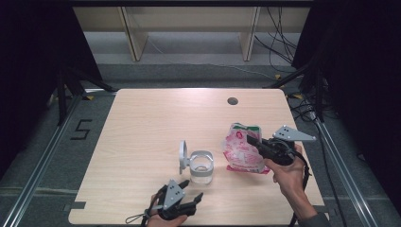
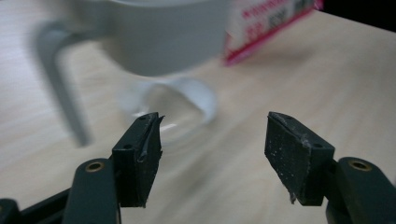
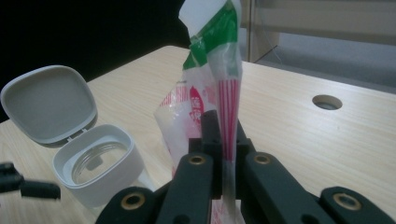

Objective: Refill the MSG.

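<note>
High view, left to right: dark curtain, grey floor marked "5" [image 1: 82, 128], then the pale wood bench [image 1: 142, 123] with a round cable hole [image 1: 232, 100]. Left claw [image 1: 193, 190] stands released near the front edge, nothing between its jaws, just before the white jar [image 1: 201, 166] with its lid [image 1: 183, 156] hinged open. Right claw [image 1: 250, 140] is clenched on the pink-and-white pouch [image 1: 242, 150], just beside the jar. Wooden shelving legs and loose cables lie behind.

A pink-and-white plastic pouch [image 1: 243, 150] with a green top is pinched upright at its edge, just right of a clear jar [image 1: 201, 168] whose white hinged lid [image 1: 183, 156] stands open.
</note>
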